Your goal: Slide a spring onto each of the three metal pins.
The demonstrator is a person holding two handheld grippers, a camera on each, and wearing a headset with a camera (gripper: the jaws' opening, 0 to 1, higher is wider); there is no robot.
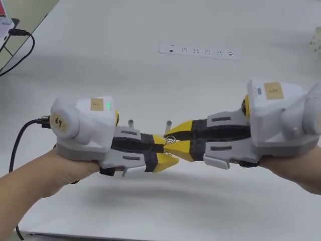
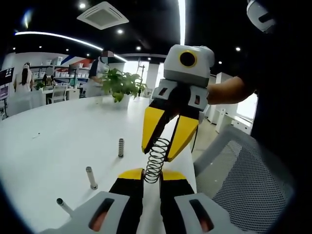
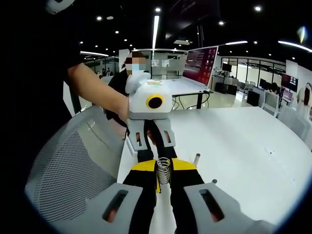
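One spring (image 2: pixel 157 158) hangs in the air between the two tools, above the near edge of the counter (image 1: pixel 150 75). The left gripper (image 2: pixel 152 174) has its fingers pinching the lower end and the right gripper (image 3: pixel 163 165) has its fingers closed in a narrow V on the upper end, so I judge this to be a hand-over or a re-grip rather than the sliding-on itself. Three pins stand upright just beyond. The far pin (image 2: pixel 121 147) looks ribbed, as if it already carries a coil, while the middle pin (image 2: pixel 90 177) and the near pin (image 2: pixel 62 204) look bare, so the task seems about a third done. Next, one tool must let go, and the other must turn the spring upright, bring its open end over a bare pin and lower it straight. A tilted coil would likely catch on the pin's top. The counter is white and smooth, with a power strip (image 1: pixel 196 51) lying well beyond the work and a dark cable (image 1: pixel 22 40) at the far left. Around it is an open office with ceiling lights, a potted plant (image 2: pixel 122 83) and a mesh chair (image 2: pixel 239 165).
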